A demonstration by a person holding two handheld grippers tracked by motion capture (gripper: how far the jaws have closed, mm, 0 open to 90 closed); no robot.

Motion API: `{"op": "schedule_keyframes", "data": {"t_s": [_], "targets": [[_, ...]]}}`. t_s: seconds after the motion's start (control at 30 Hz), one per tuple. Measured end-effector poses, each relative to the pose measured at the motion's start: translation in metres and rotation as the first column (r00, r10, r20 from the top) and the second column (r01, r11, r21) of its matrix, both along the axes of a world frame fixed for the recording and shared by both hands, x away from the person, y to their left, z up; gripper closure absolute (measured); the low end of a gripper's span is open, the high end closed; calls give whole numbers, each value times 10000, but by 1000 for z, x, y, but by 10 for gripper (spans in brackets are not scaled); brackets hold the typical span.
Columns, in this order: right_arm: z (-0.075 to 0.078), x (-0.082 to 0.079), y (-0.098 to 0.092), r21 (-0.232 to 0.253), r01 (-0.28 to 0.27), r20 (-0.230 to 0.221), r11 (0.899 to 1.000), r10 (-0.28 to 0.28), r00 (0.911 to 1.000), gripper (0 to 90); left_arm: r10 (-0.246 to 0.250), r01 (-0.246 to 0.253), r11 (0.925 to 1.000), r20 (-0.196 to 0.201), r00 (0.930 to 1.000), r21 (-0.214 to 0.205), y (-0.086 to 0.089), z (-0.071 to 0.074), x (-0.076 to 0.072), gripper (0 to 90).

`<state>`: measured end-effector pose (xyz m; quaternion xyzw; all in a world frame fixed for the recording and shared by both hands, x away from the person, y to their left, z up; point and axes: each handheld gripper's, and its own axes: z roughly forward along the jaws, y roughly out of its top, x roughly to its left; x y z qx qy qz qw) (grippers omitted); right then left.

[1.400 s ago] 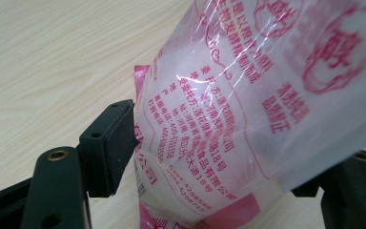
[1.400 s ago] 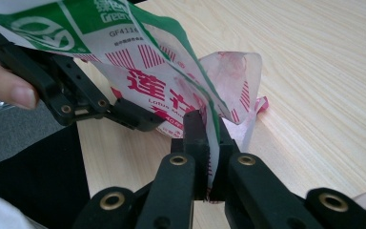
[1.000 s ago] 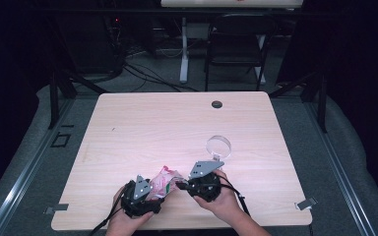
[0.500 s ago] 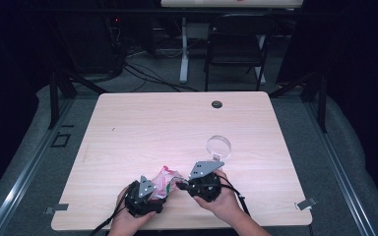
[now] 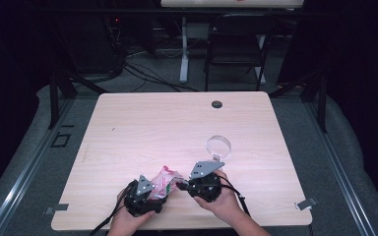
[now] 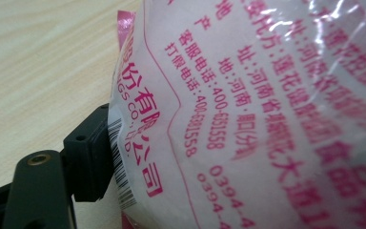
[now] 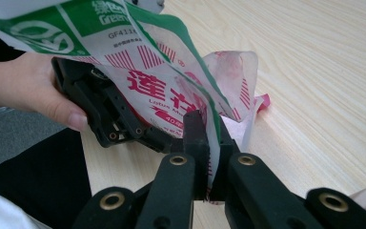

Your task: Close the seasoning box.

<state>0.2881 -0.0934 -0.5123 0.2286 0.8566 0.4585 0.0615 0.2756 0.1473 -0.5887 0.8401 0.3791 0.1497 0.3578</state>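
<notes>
Pinching the packet (image 5: 163, 181) near the table's front edge (image 5: 256, 225) (open tabletop beyond), both hand-held grippers grip.

Packet (image 5: 163, 181) between both tools at the table's (image 5: 142, 123) near edge, ring (image 5: 218, 147) behind

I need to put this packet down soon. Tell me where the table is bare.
Bare: the table's whole left half, and the far strip between the black cap and the clear ring. Crowded: the near edge, where the left gripper and the right gripper hold the packet.
</notes>
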Motion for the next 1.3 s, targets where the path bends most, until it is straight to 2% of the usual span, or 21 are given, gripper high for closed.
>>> {"op": "schedule_keyframes", "data": {"t_s": [0.27, 0.43, 0.6, 0.8, 1.13, 1.3], "targets": [[0, 0, 0, 32, 30, -7, 10000, -30, 10000, 900, 130, -130, 9999, 72, 9999, 97, -1, 0, 0, 229], [1, 0, 0, 16, 34, 5, 10000, -34, 10000, 900, 199, -199, 9998, 137, 9997, 21, -1, 1, -1, 305], [1, 1, -1, 28, 21, 15, 10000, -21, 10000, 900, 283, -286, 9996, 374, 9989, 60, -2, 1, -3, 381], [1, 2, -1, 117, 107, -8, 9999, -107, 9999, 900, 149, -175, 9993, 764, 9970, 335, -4, 1, -6, 460], [2, 1, -2, 135, 73, 40, 9999, -74, 10000, 900, 98, -125, 9996, 1064, 9943, 252, -5, 2, -7, 529], [3, 2, -4, 162, 155, 58, 9997, -156, 9999, 900, 24, -84, 9988, 1243, 9922, 481, -9, 4, -8, 551]]}}
